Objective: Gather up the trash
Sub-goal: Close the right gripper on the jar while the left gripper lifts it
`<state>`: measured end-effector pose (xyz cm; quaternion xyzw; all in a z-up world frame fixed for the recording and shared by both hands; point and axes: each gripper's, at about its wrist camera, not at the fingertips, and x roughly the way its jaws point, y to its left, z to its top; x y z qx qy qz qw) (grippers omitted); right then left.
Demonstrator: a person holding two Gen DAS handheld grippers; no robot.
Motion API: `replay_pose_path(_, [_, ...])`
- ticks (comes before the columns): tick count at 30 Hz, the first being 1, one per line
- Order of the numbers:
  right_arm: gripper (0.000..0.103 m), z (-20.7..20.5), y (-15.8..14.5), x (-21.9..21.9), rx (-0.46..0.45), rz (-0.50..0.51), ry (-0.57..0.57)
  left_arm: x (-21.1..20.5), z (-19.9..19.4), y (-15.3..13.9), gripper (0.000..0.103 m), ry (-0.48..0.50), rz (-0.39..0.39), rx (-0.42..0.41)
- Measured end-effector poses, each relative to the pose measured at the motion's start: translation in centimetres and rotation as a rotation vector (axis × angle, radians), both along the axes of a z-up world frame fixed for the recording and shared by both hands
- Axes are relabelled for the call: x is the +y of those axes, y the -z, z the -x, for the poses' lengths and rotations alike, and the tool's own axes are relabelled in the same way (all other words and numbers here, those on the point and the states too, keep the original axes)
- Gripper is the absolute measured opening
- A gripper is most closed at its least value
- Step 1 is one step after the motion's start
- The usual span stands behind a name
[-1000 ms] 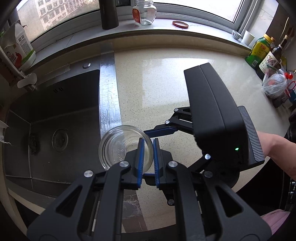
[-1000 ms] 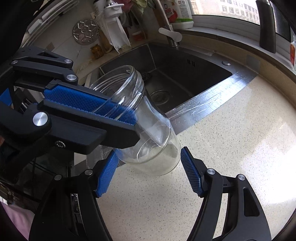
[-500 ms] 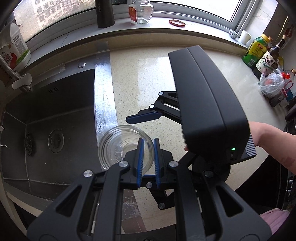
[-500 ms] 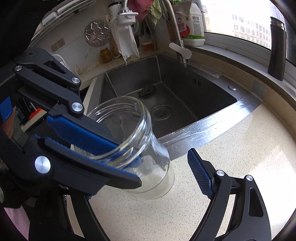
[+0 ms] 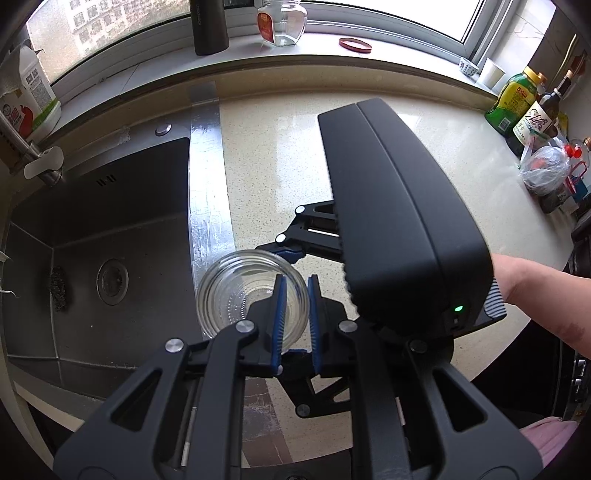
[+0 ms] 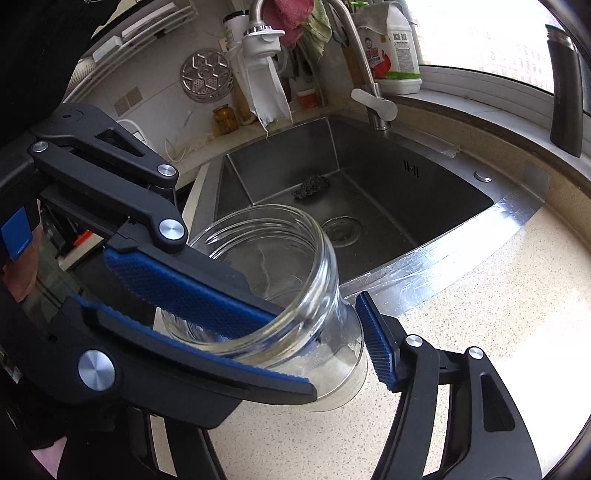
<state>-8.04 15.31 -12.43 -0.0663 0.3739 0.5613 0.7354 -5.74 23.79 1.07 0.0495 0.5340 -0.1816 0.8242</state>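
Note:
An empty clear glass jar with no lid is held upright at the counter's edge beside the sink. My left gripper is shut on the jar's rim, one pad inside and one outside. It also shows in the right wrist view, pinching the jar. My right gripper is open, its jaws on either side of the jar's lower body; the right fingertip stands close beside the glass. The right gripper's black body fills the middle of the left wrist view.
A steel sink with a scrubber lies left of the speckled counter. On the sill stand a dark flask, a labelled jar and a red lid. Bottles and a bag stand far right.
The right gripper has risen and closed in around the jar's lower body. The jar has turned more upright. The left gripper has kept its hold on the rim.

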Motion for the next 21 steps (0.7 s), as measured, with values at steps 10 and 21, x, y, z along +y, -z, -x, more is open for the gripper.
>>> replay_pose_path(10, [0.061, 0.7, -0.5, 0.1, 0.003, 0.016, -0.024, 0.2, 0.5, -0.3, 0.012, -0.006, -0.002, -0.008])
replay_pose_path(21, [0.061, 1.6, -1.9, -1.2, 0.018, -0.001, -0.021, -0.4, 1.7, -2.3, 0.013, 0.003, 0.007, -0.048])
